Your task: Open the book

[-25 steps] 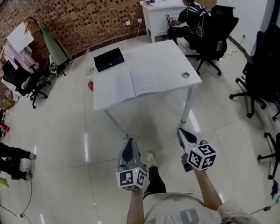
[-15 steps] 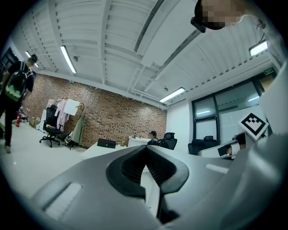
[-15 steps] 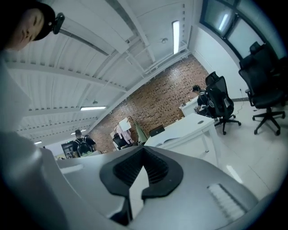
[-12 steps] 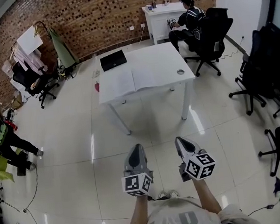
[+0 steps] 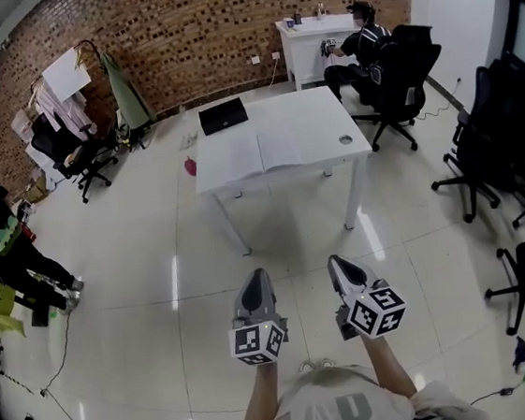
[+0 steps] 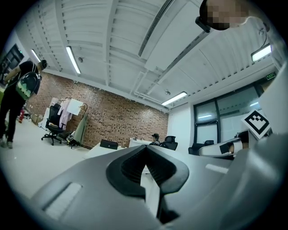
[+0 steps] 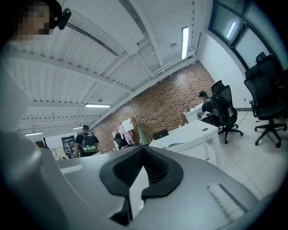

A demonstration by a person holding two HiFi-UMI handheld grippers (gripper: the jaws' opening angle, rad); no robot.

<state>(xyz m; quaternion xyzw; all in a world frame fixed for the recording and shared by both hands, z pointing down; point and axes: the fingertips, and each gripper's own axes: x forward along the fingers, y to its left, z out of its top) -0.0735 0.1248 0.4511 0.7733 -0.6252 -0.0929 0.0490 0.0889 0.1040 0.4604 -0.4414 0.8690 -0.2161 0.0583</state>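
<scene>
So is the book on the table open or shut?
Open: the book lies flat on the table, white pages spread either side of a fold.

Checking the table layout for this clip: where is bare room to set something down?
On the table, the far part between the laptop and the right edge, behind the book, is bare. A narrow strip right of the book holds only the cable hole. The left side is crowded: laptop behind, open book in front.
</scene>
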